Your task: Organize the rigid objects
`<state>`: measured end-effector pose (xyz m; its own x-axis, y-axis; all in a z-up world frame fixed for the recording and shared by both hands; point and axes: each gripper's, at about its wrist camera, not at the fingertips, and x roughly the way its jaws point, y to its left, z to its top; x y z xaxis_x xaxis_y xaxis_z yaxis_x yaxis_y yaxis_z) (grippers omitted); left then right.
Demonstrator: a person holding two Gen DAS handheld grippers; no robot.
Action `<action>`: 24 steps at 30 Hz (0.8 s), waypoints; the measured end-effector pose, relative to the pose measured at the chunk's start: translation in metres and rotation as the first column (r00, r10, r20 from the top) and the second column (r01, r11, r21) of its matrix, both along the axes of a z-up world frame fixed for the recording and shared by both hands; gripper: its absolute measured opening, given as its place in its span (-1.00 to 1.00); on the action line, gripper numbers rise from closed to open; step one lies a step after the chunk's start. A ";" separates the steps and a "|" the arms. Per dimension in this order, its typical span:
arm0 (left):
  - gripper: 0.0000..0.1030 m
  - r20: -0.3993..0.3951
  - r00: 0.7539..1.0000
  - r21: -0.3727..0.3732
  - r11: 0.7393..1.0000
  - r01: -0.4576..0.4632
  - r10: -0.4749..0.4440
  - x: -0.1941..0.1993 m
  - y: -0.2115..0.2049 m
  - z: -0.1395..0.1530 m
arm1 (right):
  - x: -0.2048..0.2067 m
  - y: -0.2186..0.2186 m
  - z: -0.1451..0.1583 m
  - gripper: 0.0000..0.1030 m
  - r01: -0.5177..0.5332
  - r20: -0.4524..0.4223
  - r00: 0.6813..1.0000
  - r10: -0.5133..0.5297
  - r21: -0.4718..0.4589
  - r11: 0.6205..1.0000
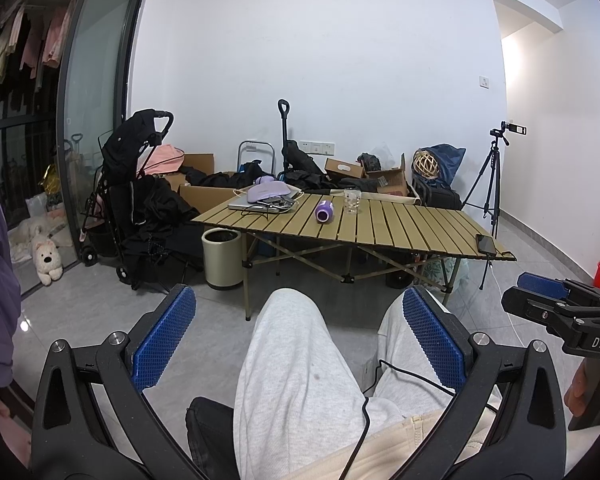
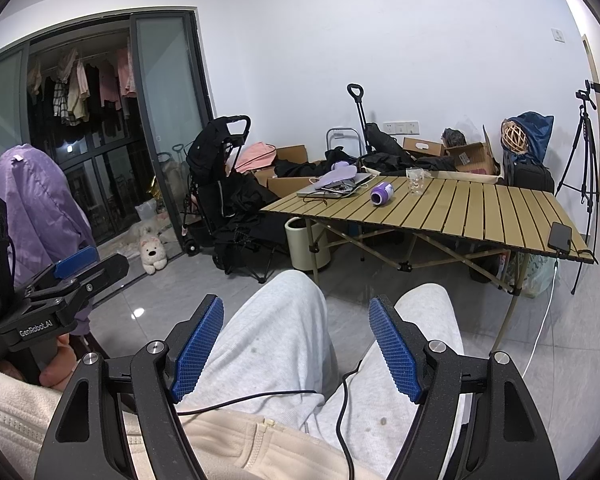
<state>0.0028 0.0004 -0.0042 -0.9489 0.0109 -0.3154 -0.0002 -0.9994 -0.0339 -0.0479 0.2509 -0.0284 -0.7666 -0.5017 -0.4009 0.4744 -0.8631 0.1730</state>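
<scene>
A slatted folding table (image 1: 400,228) (image 2: 480,212) stands ahead. On it lie a purple cylinder on its side (image 1: 325,211) (image 2: 381,193), a clear glass cup (image 1: 351,201) (image 2: 415,180), a laptop with a lilac item on top (image 1: 262,200) (image 2: 336,184), and a black phone (image 1: 486,244) (image 2: 561,236) at the right corner. My left gripper (image 1: 298,324) is open and empty above the person's grey-trousered knees. My right gripper (image 2: 296,336) is open and empty too. Each gripper also shows in the other's view, the right (image 1: 556,304) and the left (image 2: 76,276).
A cream bin (image 1: 222,258) stands by the table's left legs. A black stroller (image 1: 140,184) and a plush dog (image 1: 46,258) are at the left by a glass door. Boxes and bags line the back wall. A tripod (image 1: 492,176) stands at the right.
</scene>
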 end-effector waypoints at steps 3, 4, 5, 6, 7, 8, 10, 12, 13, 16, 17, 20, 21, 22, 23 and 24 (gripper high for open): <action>1.00 0.000 1.000 0.000 1.000 0.000 0.000 0.000 0.000 0.000 | 0.000 0.000 0.000 0.56 0.000 -0.001 1.000 0.000 0.000 1.000; 1.00 0.000 1.000 0.000 1.000 0.001 -0.001 0.000 0.000 0.000 | -0.001 0.000 0.000 0.55 0.000 -0.001 1.000 0.000 0.000 1.000; 1.00 0.001 1.000 0.000 1.000 0.001 -0.001 0.000 0.000 0.000 | -0.001 0.001 0.000 0.55 0.000 0.000 1.000 0.000 0.000 1.000; 1.00 0.004 1.000 0.001 1.000 0.001 -0.001 -0.001 -0.001 -0.001 | -0.001 0.001 0.000 0.56 0.000 0.002 1.000 0.000 0.000 1.000; 1.00 0.007 1.000 0.001 1.000 0.002 -0.002 -0.001 -0.001 -0.002 | -0.001 0.001 -0.004 0.55 0.001 0.008 1.000 -0.001 0.000 1.000; 1.00 0.009 1.000 0.001 1.000 0.001 -0.001 -0.007 0.001 -0.009 | -0.001 0.001 -0.005 0.55 0.002 0.014 1.000 -0.002 -0.003 1.000; 1.00 0.010 1.000 -0.001 1.000 -0.001 0.001 -0.007 0.002 -0.013 | -0.001 0.001 -0.007 0.55 0.000 0.022 1.000 0.001 -0.009 1.000; 1.00 0.011 1.000 0.003 1.000 -0.003 0.003 -0.009 0.001 -0.014 | -0.004 0.000 -0.008 0.55 0.002 0.020 1.000 -0.001 -0.011 1.000; 1.00 0.016 1.000 0.015 1.000 0.005 -0.006 -0.013 -0.001 -0.013 | -0.005 0.000 -0.008 0.55 0.004 0.017 1.000 -0.003 -0.010 1.000; 1.00 0.042 0.999 0.029 1.000 0.007 -0.008 -0.023 -0.008 -0.012 | -0.015 0.002 -0.011 0.55 0.019 0.022 1.000 -0.019 -0.001 1.000; 1.00 0.043 0.999 0.023 1.000 0.001 -0.001 -0.027 -0.009 -0.011 | -0.019 0.003 -0.011 0.55 0.027 0.025 0.999 -0.027 0.006 1.000; 1.00 0.031 0.999 -0.020 1.000 -0.015 0.016 -0.039 -0.009 -0.011 | -0.032 0.007 -0.008 0.55 0.049 0.021 0.999 -0.049 0.016 0.999; 1.00 0.021 1.000 -0.036 0.999 -0.019 0.020 -0.046 -0.009 -0.012 | -0.037 0.008 -0.008 0.55 0.057 0.017 0.998 -0.058 0.022 0.998; 1.00 0.005 1.000 -0.055 0.998 -0.028 0.029 -0.051 -0.009 -0.014 | -0.044 0.010 -0.007 0.55 0.065 0.015 0.998 -0.065 0.030 0.997; 1.00 -0.010 0.999 -0.080 0.996 -0.049 0.048 -0.058 -0.009 -0.016 | -0.051 0.011 -0.008 0.55 0.069 0.010 0.998 -0.070 0.038 0.997; 1.00 -0.020 0.998 -0.102 0.993 -0.063 0.061 -0.066 -0.009 -0.019 | -0.060 0.012 -0.008 0.55 0.071 0.010 0.997 -0.072 0.045 0.996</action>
<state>-0.0636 -0.0089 -0.0234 -0.9520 -0.0799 -0.2956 0.0625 -0.9957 0.0678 -0.1076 0.2632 -0.0369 -0.7951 -0.4276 -0.4302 0.4097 -0.9016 0.1390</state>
